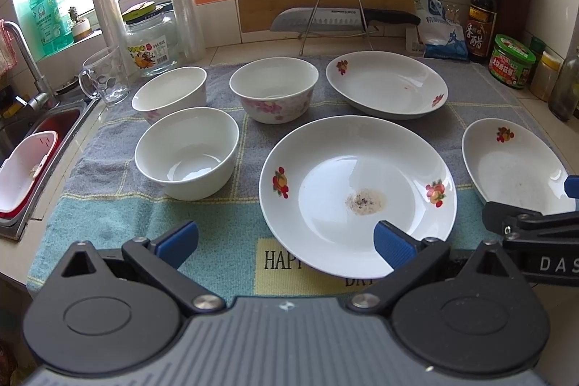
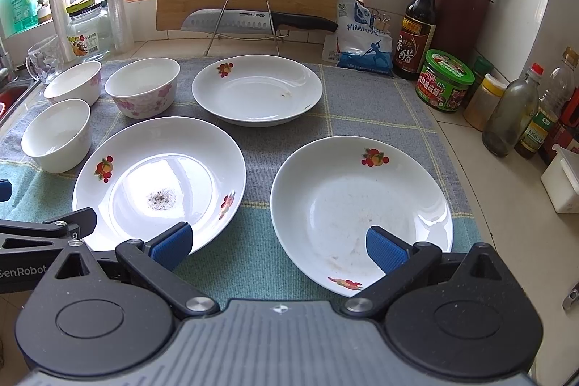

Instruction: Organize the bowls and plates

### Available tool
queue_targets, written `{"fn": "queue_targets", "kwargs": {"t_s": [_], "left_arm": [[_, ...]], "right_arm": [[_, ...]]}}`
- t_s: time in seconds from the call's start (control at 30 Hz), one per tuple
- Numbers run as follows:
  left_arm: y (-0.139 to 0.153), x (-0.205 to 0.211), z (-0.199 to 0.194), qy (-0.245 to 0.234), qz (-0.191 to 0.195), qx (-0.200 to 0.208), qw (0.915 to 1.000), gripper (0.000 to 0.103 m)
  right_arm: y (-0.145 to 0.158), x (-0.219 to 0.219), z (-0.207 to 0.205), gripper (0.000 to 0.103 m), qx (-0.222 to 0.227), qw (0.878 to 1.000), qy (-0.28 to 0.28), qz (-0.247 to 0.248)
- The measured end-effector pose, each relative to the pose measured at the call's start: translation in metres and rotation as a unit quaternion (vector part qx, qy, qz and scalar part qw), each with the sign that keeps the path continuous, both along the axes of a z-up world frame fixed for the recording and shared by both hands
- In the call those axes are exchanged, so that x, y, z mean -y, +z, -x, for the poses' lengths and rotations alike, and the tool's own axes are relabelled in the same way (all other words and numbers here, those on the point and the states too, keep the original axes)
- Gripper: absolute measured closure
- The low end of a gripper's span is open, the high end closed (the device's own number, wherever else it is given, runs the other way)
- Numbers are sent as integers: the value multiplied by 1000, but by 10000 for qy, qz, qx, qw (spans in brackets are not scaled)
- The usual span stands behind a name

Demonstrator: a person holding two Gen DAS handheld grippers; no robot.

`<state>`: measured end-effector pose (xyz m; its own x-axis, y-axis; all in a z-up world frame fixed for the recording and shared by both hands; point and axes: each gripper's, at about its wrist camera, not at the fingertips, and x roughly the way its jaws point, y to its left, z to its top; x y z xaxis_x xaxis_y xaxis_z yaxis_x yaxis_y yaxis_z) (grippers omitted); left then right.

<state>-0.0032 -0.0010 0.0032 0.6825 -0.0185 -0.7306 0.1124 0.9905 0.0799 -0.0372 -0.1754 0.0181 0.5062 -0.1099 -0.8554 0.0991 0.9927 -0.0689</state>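
Now right gripper (image 2: 278,246) jaws spread (wide), straddling near plate (image 2: 362,205) rim.

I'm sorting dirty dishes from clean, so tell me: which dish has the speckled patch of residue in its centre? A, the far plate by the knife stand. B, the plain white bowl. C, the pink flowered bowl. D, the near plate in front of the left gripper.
D: the near plate shows a grainy speckled patch at its centre, just ahead of the open left gripper.
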Motion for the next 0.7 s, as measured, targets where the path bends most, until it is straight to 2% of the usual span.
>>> {"fn": "queue_targets", "kwargs": {"t_s": [0.7], "left_arm": [[2, 1, -2, -10, -7, 3, 10000, 1]], "right_arm": [[2, -2, -2, 0, -8, 10000, 12, 16]]}}
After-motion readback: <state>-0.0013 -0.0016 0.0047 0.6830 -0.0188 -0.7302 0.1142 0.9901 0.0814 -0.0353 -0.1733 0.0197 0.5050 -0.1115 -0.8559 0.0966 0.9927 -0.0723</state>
